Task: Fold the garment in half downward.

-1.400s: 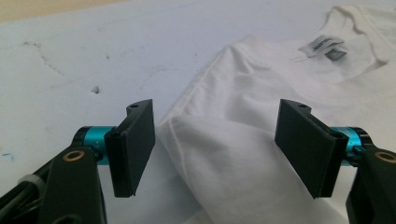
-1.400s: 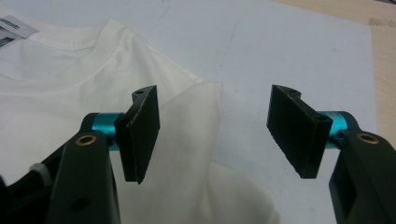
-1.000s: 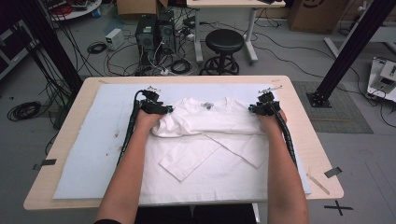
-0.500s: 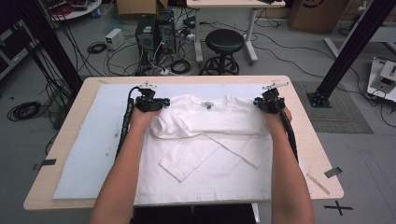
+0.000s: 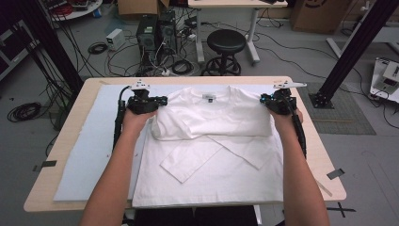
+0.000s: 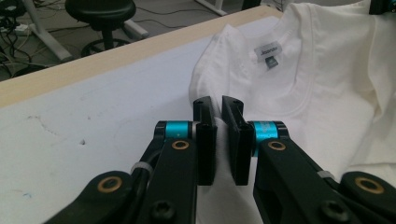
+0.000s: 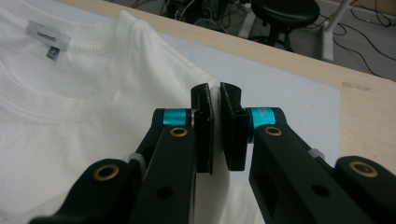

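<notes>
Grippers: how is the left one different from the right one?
The left gripper pinches the shirt at its left shoulder; the right gripper pinches the right shoulder. In the high view the left one points right, toward the collar, and the right one points left. The left gripper's grey plate sits over the blue mat; the right's reaches over bare wood. Both are black with blue rings, jaws shut on white cloth, cables trailing.

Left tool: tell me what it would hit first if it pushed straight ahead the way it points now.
Beyond the shirt fold clamped in the left tool, the line seems to run over the white T-shirt toward its collar label. It would likely plough into that cloth first, though depth is hard to judge.
</notes>
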`<action>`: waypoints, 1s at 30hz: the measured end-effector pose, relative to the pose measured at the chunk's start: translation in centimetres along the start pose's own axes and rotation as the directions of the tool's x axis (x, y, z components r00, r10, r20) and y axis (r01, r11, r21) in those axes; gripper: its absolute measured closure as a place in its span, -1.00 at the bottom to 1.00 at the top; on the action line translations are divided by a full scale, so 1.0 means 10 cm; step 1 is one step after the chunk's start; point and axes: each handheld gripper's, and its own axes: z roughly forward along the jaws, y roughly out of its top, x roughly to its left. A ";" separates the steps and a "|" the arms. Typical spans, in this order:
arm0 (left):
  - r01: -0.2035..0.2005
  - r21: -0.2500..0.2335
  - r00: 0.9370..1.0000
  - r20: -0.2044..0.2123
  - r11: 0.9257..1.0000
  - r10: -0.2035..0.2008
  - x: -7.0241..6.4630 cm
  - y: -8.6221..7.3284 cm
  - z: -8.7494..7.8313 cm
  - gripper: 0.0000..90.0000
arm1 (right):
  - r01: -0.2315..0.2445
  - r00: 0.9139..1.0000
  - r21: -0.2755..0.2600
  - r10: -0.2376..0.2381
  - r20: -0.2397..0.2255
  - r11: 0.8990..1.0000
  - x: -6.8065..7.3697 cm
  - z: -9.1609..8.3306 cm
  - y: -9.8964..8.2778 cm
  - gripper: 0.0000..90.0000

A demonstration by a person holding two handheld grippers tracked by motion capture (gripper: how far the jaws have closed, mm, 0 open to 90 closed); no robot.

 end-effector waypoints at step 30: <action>-0.084 -0.074 0.987 0.133 0.994 0.093 -0.41 -0.44 -0.57 0.86 | 0.013 0.990 -0.143 -0.033 -0.140 0.990 0.28 -0.72 -0.60 0.90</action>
